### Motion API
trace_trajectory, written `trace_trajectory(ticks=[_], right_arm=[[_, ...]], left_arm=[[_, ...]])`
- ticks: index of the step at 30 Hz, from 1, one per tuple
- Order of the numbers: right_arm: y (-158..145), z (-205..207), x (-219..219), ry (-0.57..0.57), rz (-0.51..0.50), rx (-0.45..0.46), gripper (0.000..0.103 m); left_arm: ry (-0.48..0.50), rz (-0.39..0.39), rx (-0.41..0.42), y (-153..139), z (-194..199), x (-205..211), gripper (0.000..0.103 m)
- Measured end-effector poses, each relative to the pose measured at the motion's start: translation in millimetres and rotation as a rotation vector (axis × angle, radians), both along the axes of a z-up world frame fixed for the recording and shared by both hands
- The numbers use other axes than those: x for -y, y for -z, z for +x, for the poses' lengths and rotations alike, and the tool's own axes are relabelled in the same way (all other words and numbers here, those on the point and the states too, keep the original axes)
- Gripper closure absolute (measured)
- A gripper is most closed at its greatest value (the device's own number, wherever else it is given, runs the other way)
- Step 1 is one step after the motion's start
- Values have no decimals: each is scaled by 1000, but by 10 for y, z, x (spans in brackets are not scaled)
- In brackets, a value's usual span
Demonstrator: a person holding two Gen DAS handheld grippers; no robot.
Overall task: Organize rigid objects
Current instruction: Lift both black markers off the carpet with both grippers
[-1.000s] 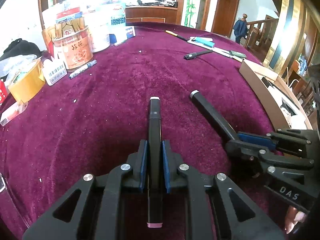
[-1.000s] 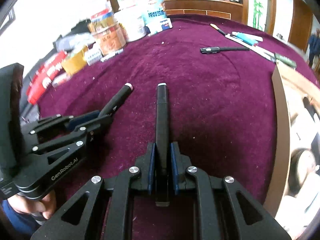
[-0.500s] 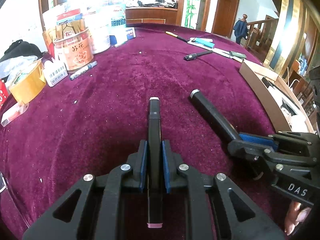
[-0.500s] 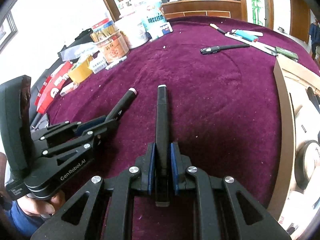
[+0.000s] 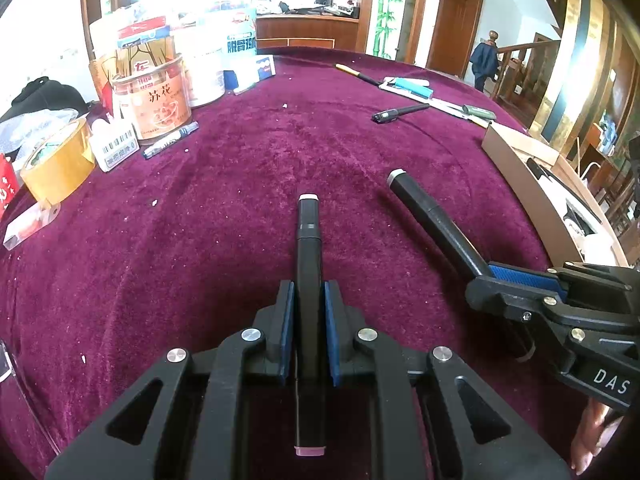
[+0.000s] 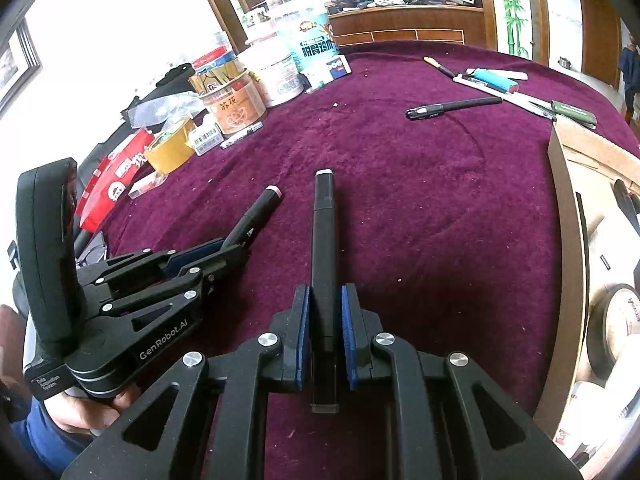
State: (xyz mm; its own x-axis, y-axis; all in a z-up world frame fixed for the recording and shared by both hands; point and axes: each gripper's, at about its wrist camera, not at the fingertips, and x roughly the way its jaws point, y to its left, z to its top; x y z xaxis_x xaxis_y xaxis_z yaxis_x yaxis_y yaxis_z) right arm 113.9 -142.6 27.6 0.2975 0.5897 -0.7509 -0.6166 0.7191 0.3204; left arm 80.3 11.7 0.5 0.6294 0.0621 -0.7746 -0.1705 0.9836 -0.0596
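Observation:
My left gripper (image 5: 307, 292) is shut on a black marker (image 5: 308, 240) with a pale pink cap end, which points forward over the purple cloth. My right gripper (image 6: 325, 298) is shut on a second black marker (image 6: 324, 232) with a grey tip. In the left wrist view the right gripper (image 5: 486, 276) and its marker (image 5: 428, 210) sit to the right. From the right wrist camera the left gripper (image 6: 230, 246) with its marker (image 6: 256, 216) lies at the left. Both markers hang just above the tablecloth, side by side and apart.
An open cardboard box (image 6: 568, 216) stands at the right edge. Tins (image 5: 154, 98), a tape roll (image 5: 56, 160) and packets crowd the far left. A black pen (image 6: 452, 108) and several pens and a blue lighter (image 6: 496, 80) lie at the far right.
The right gripper has tilted slightly, so its view now takes in more of the table's left side. Both markers stay gripped and the left gripper has not moved.

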Motion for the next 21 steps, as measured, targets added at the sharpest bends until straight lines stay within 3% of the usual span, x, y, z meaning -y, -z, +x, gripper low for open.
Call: trace_trajectory(ticks=[21], right_arm=[[-13,2,16,9,10,3,90]], left_arm=[[8,-11,27,-40,-29,11,91]])
